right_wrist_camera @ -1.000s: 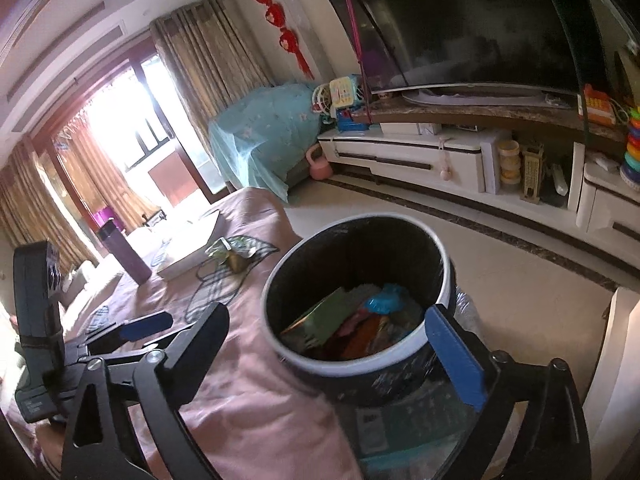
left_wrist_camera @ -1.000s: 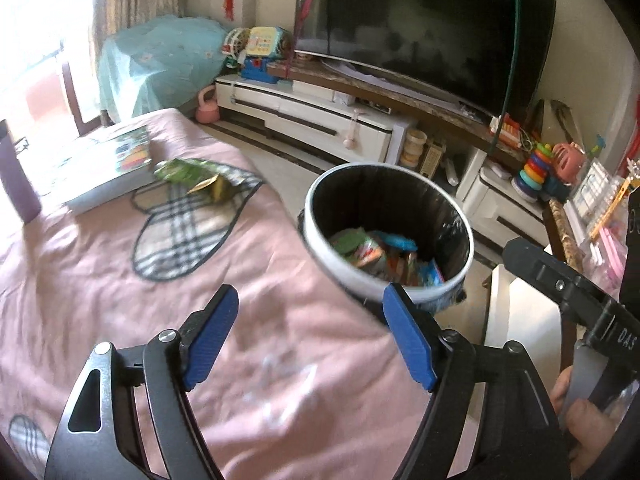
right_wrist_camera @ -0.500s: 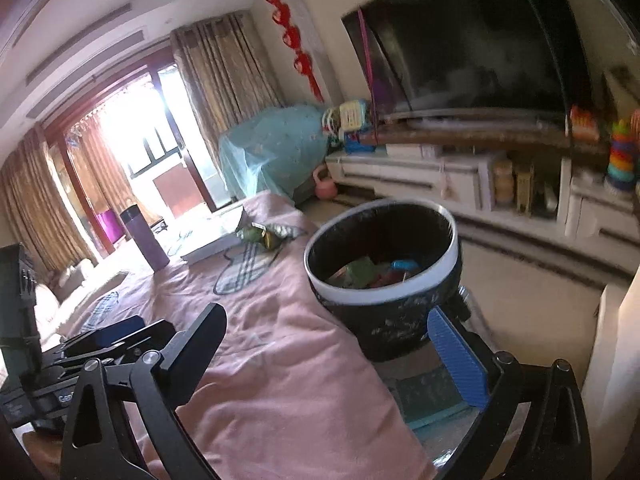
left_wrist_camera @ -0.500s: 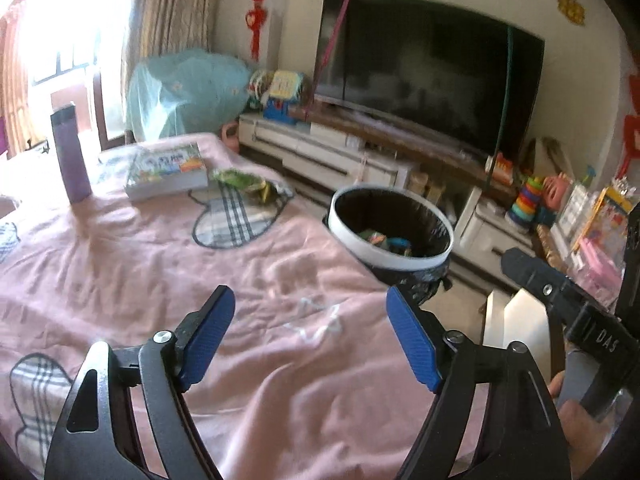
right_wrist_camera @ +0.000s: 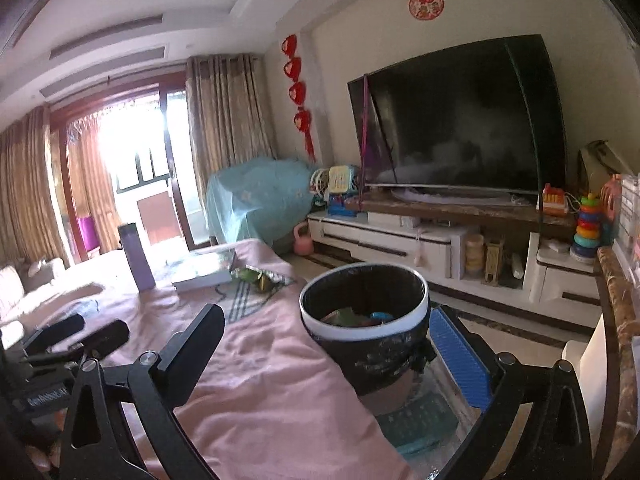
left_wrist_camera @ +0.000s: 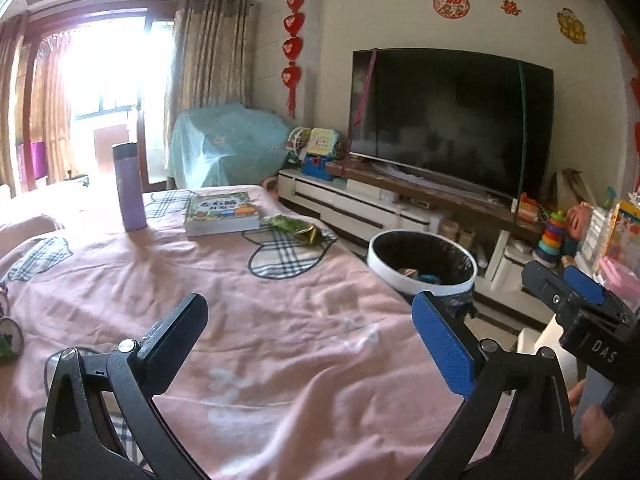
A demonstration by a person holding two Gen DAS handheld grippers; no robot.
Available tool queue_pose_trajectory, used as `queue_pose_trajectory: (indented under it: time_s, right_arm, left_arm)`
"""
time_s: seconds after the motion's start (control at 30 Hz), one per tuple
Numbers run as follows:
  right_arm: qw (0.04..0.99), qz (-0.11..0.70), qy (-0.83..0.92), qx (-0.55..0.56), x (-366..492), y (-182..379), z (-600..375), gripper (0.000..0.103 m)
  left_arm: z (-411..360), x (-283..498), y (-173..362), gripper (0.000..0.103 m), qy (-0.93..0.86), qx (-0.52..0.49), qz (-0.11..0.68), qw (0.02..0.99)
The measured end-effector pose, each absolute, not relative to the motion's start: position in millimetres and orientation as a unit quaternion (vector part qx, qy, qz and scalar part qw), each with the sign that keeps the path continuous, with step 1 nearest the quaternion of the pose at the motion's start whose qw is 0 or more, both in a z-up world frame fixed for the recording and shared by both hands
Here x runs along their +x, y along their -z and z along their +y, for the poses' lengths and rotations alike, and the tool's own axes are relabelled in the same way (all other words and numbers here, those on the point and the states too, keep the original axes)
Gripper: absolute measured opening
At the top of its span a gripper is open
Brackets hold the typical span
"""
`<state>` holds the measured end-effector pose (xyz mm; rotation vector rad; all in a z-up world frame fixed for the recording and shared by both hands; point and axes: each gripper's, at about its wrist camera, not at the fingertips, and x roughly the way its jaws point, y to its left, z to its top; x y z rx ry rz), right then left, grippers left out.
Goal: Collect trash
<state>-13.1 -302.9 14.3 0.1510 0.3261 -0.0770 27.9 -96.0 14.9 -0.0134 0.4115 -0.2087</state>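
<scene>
- Over the pink cloth (left_wrist_camera: 280, 320), left gripper (left_wrist_camera: 310, 334): jaws opening wide, empty.
- Right gripper (right_wrist_camera: 332, 344): spread wide, empty, bin (right_wrist_camera: 364, 320) ahead.
- Wrapper (left_wrist_camera: 298, 230) beside book (left_wrist_camera: 220, 212).

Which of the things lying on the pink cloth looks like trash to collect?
The crumpled green wrapper beside the book; the book and purple bottle are intact.

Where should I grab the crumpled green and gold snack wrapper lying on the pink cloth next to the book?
Probably pinch the raised gold crumple of the green and gold snack wrapper, coming from above on the near side. It lies mostly flat on the pink cloth, and the book crowds its left end.
</scene>
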Motion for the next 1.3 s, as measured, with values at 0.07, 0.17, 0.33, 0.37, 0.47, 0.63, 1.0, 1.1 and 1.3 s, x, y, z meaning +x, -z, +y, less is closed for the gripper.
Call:
queue_pose_trajectory:
  time_s: [0.07,0.17,0.33,0.37,0.47,0.63,1.0,1.1,1.3]
  right_arm:
    - [0.983,0.166,0.038,0.073,-12.3,-9.7,-302.0,0.103]
    - [0.982,0.169,0.041,0.069,-12.4,-6.0,-300.4,0.103]
    - [0.982,0.17,0.048,0.066,-14.1,-4.0,-299.1,0.103]
    - [0.982,0.17,0.049,0.066,-14.1,-3.7,-299.0,0.103]
    - [0.982,0.171,0.05,0.068,-14.4,-3.3,-299.7,0.103]
    - [0.981,0.172,0.052,0.069,-14.2,-2.0,-301.1,0.103]
    - [0.982,0.165,0.055,0.067,-16.3,-3.5,-297.5,0.103]
    - [0.983,0.165,0.054,0.067,-16.4,-3.8,-297.0,0.103]
    - [0.984,0.159,0.051,0.066,-17.4,-4.3,-294.2,0.103]
  left_arm:
    - [-93.9,25.7,-10.5,0.103,0.093,-0.006,0.202,0.975]
    - [-93.4,25.7,-5.3,0.103,0.083,-0.002,0.205,0.975]
    - [-94.8,19.2,-4.7,0.103,0.068,0.013,0.189,0.98]
    - [-94.8,18.5,-4.7,0.103,0.067,0.013,0.188,0.98]
    - [-94.2,18.5,-4.3,0.103,0.067,0.013,0.189,0.98]
    - [-91.0,18.5,-4.4,0.103,0.059,0.008,0.191,0.98]
    - [-88.6,21.4,-3.2,0.103,0.053,0.002,0.194,0.98]
    - [-87.8,22.1,-3.9,0.103,0.054,0.001,0.194,0.98]
    - [-88.4,21.5,-3.9,0.103,0.054,0.003,0.194,0.98]
